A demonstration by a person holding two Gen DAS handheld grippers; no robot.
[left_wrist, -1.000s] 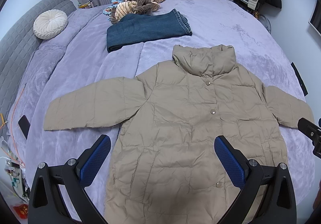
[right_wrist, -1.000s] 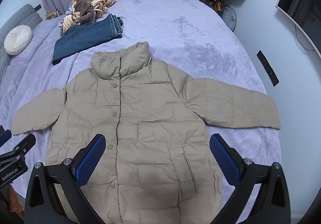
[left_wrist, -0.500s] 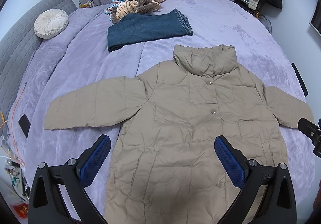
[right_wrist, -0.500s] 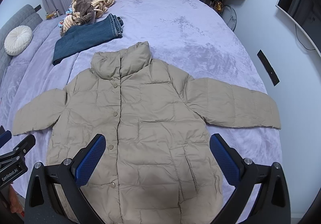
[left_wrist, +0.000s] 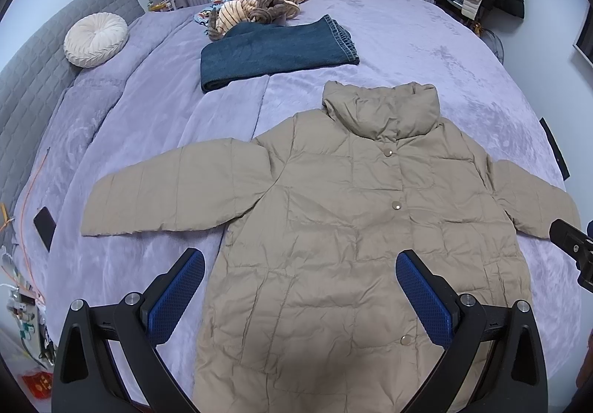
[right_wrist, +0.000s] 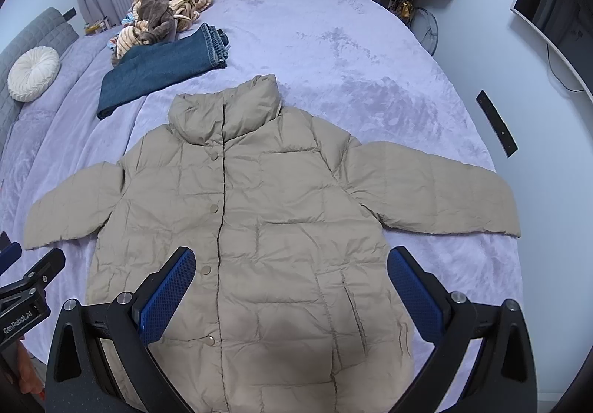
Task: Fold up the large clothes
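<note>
Almost nothing has changed over the last second: both wrist views show the same framing as before, the jacket has not shifted, and neither gripper has closed in on it, which suggests the person is pausing above the garment and the folding has not yet begun. The left gripper hovers over the lower left part of the coat with its blue-padded fingers spread wide and nothing between them; the right gripper hangs likewise over the lower front, jaws wide apart and empty. The beige quilted puffer jacket lies flat, front up, on the lavender plush bedspread, its hem nearest the cameras and its high padded collar pointing away toward the window. It is snapped shut down the middle, a row of small round buttons showing along the placket. Both sleeves are spread out sideways, the left sleeve and the right sleeve lying smooth on the cover, clear of the body. The fabric looks light, puffy and faintly creased. A folded pair of dark blue jeans sits beyond the collar, well apart from it. The likely first move, judging by this layout, is bringing a sleeve across the chest.
</note>
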